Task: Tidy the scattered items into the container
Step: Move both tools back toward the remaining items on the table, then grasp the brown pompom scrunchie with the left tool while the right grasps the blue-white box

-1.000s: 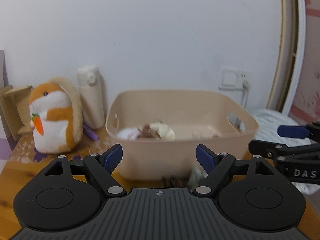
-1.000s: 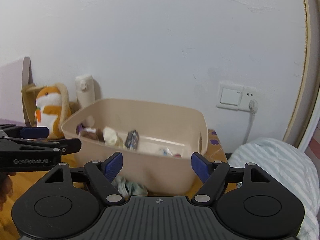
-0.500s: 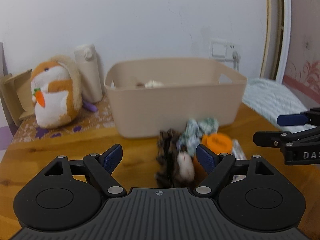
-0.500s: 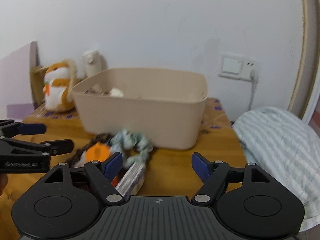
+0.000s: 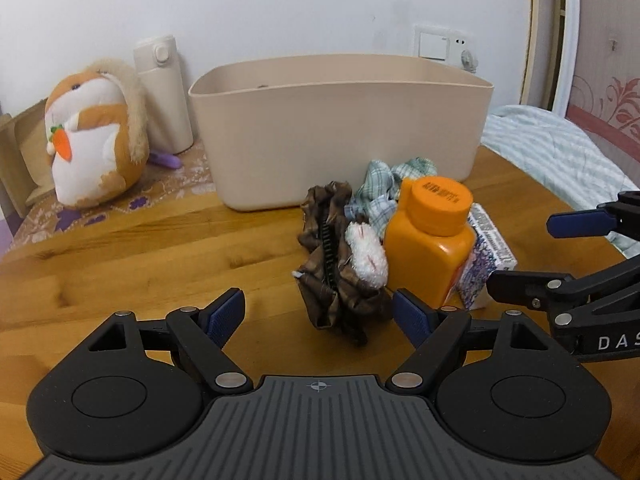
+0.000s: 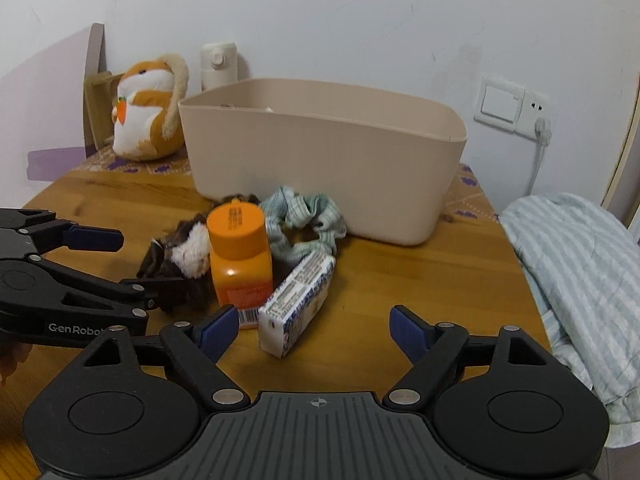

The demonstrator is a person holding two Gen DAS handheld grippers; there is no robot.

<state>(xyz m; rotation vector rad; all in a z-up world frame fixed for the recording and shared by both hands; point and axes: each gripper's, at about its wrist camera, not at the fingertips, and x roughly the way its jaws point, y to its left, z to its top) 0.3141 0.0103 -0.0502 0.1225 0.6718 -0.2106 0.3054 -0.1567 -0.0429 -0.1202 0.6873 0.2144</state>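
A beige plastic bin [image 5: 340, 128] stands at the back of the wooden table; it also shows in the right wrist view [image 6: 320, 160]. In front of it lie a brown scrunchie [image 5: 332, 268] with a white fluffy piece [image 5: 366, 256], a green checked scrunchie [image 5: 384, 188], an orange bottle [image 5: 430, 240] and a white-blue box [image 6: 298, 304]. My left gripper [image 5: 320, 316] is open just in front of the brown scrunchie. My right gripper [image 6: 314, 330] is open, close to the box and the orange bottle [image 6: 240, 256].
A plush hamster [image 5: 92, 136] and a cream flask [image 5: 162, 92] stand left of the bin, by a cardboard piece. A striped blanket [image 6: 576, 272] lies off the table's right edge. A wall socket [image 6: 516, 108] is behind.
Both grippers have dropped from above the bin's rim down to table level and pulled back. The bin's contents are out of sight and the scattered pile is close in front.
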